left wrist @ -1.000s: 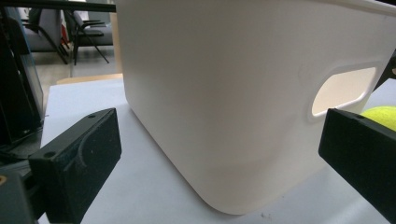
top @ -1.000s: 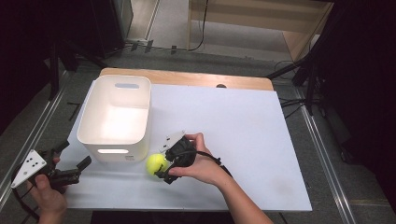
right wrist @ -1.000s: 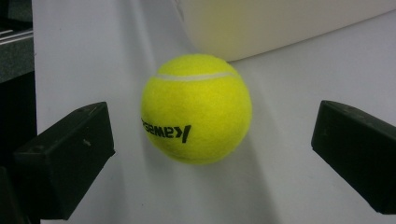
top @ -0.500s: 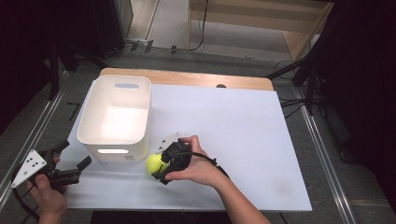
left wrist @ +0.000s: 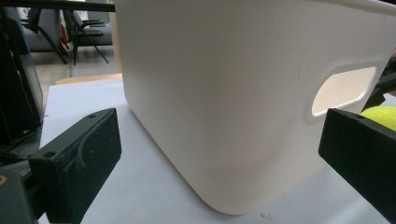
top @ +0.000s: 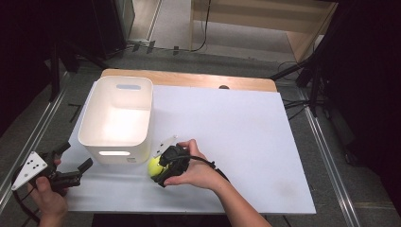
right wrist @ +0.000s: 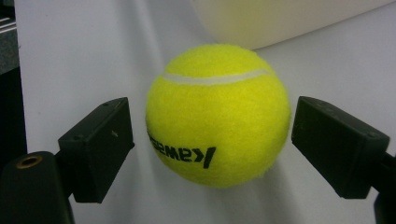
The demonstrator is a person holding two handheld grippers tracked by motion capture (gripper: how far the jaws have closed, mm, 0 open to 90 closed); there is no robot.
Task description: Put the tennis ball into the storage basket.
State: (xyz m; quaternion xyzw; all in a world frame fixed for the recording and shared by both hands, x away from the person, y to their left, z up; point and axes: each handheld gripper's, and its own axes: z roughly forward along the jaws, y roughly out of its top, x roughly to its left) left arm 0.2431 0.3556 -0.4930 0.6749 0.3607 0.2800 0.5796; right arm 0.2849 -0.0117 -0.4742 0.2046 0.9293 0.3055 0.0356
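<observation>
From the high view, your right gripper (top: 160,171) sits just off the near right corner of the white bin (top: 117,119), with the yellow tennis ball (top: 154,166) between its jaws and resting on the white table top (top: 246,137) close beside that corner of the bin. Your right hand (top: 196,170) wraps the gripper's body from the side away from the bin. Your left gripper (top: 75,166) is held off the bin's near left corner, at the table's edge, with your left hand (top: 46,196) under it and its grey plate turned away from the bin; its jaws stand apart with nothing between them. In the left gripper view, the bin (left wrist: 243,93) stands close ahead of your left gripper (left wrist: 219,154), its rounded corner between the two wide-spread black jaws and not touched by either, the handle slot in its wall toward the right; a slice of the tennis ball (left wrist: 380,115) peeks out past the bin, above the right-hand jaw. In the right gripper view, the tennis ball (right wrist: 217,114) lies squarely between the jaws of your right gripper (right wrist: 212,144), with the bin's (right wrist: 280,18) base just behind it. The jaws have just been closing on the ball and stand narrow about it, yet a thin gap shows at each pad, so it isn't gripped.
</observation>
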